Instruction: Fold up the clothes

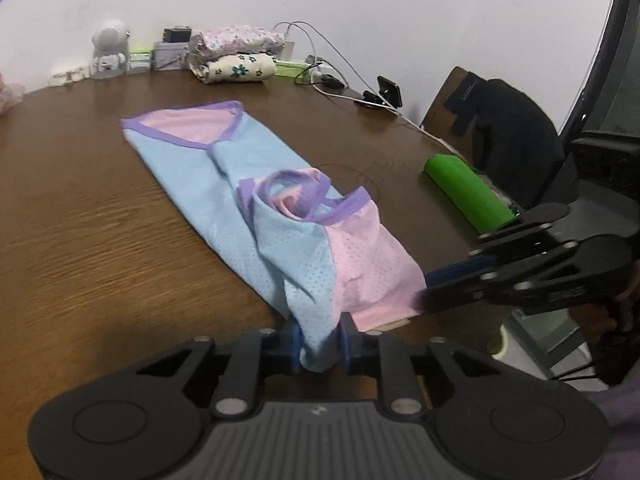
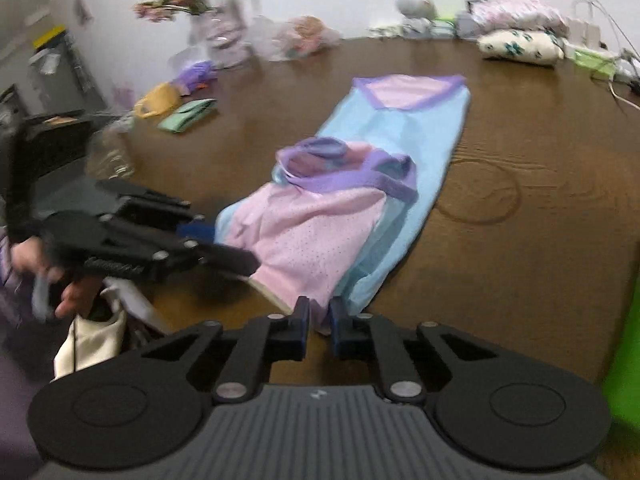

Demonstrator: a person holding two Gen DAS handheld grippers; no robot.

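Across the wooden table [image 1: 72, 216], from about 11 o'clock down to 6 o'clock in the left wrist view, lies the pastel garment [image 1: 192, 168], blue with a pink panel and purple trim. It looks already narrowed into a long strip, and its near end is doubled back on itself, so the purple armholes sit near the middle; I judge this is a lengthwise fold under way, with the near edge raised so it can be carried toward the far collar. At 12 o'clock against the wall, 2 folded garments [image 1: 234, 54] are stacked, probably finished pieces kept out of the way. At 3 o'clock lies a green roll [image 1: 468, 192].

The left gripper [image 1: 320, 344] has its fingers nearly closed, pinching the blue corner. The right gripper [image 2: 320, 318], at 6 o'clock in its own view, pinches the pink hem with only a narrow gap.
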